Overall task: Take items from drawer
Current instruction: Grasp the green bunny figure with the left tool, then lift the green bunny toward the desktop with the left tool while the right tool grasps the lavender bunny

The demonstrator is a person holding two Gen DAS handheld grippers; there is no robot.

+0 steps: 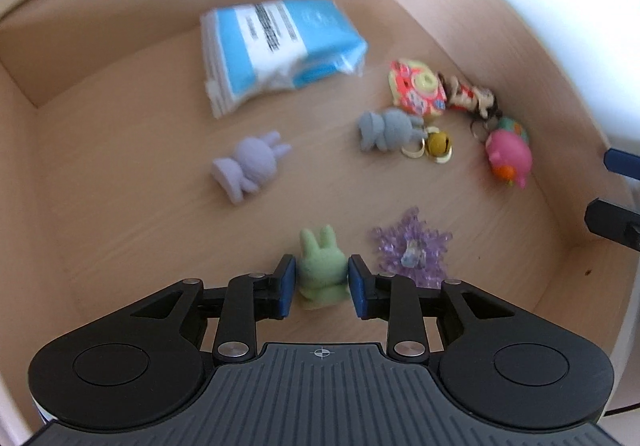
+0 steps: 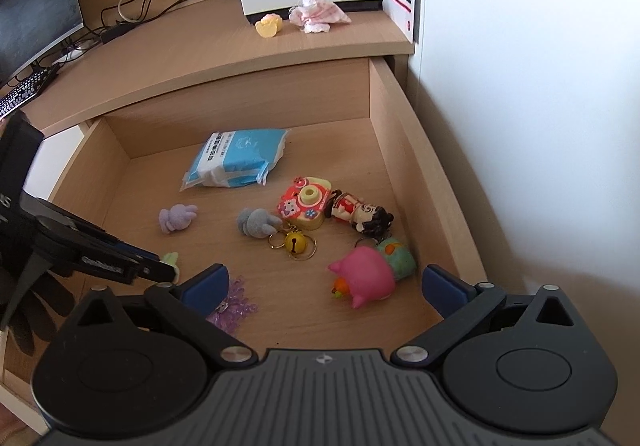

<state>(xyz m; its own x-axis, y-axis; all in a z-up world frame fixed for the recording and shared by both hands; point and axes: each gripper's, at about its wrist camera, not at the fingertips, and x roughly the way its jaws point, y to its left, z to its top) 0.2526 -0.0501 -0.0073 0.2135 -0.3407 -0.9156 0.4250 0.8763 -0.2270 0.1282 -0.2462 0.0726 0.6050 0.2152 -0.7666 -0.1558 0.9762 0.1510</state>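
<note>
One green rabbit figure point(image 1: 322, 273) pinched at mid-body by left gripper point(image 1: 322, 286), near front of drawer point(image 1: 120, 205). Judged light, flocked, slightly yielding; body grip sound, ears too thin. Right gripper point(image 2: 324, 286) spread wide, empty, above pink pig toy point(image 2: 366, 278).

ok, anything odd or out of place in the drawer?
Nothing damaged or spilled. The toys just lie loose: the purple bunny and grey bunny are toppled on their sides. The green bunny sits between the left gripper fingers. The right gripper is open and empty.
</note>
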